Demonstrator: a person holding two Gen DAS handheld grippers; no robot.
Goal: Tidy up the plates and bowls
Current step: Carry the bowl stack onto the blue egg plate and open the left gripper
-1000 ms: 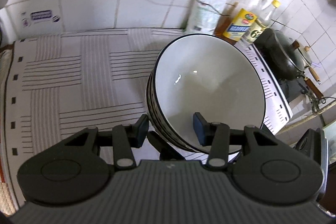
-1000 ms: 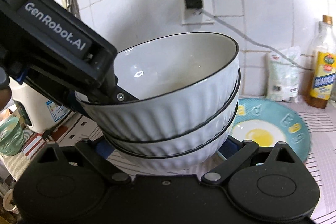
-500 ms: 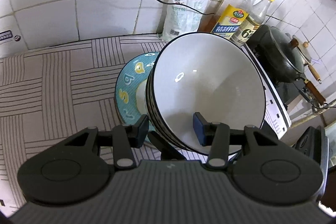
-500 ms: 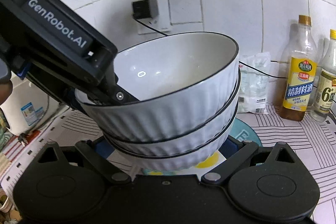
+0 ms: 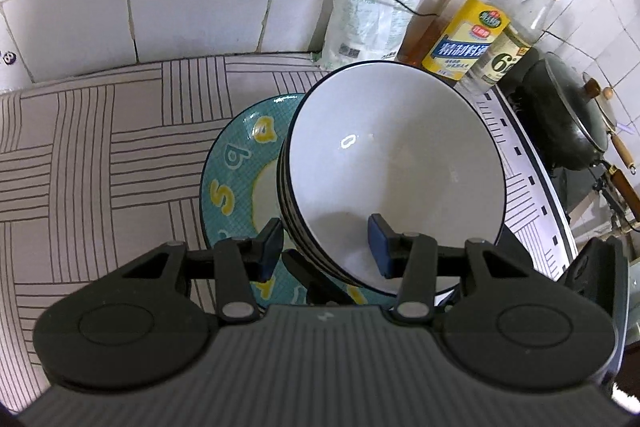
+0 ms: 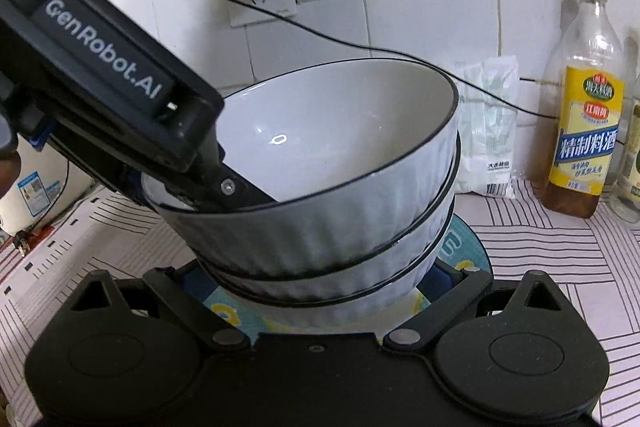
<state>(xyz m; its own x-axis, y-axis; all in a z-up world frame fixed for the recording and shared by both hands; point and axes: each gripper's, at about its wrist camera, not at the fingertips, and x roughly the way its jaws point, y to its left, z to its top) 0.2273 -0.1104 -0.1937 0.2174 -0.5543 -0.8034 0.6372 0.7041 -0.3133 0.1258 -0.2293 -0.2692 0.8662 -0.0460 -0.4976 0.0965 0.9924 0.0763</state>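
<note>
A stack of three white ribbed bowls with black rims (image 5: 396, 179) (image 6: 344, 195) hangs tilted just above a teal plate with yellow letters (image 5: 232, 183) (image 6: 468, 247) on the striped counter. My left gripper (image 5: 326, 241) is shut on the near wall of the stack, one finger inside the top bowl and one outside. It shows in the right wrist view as the black arm (image 6: 108, 87) reaching into the bowl. My right gripper (image 6: 316, 277) is shut on the bottom of the stack, its fingertips hidden behind the bowls.
Two oil and vinegar bottles (image 5: 472, 39) (image 6: 584, 131) and a white bag (image 5: 368, 15) stand against the tiled wall behind the plate. A dark lidded wok (image 5: 568, 115) sits at the right on the stove. A cable (image 6: 320, 35) hangs from a wall plug.
Both grippers have carried the bowl stack to the right, from over bare cloth to over the teal plate, and lower toward it. The grip on the bowls is unchanged.
</note>
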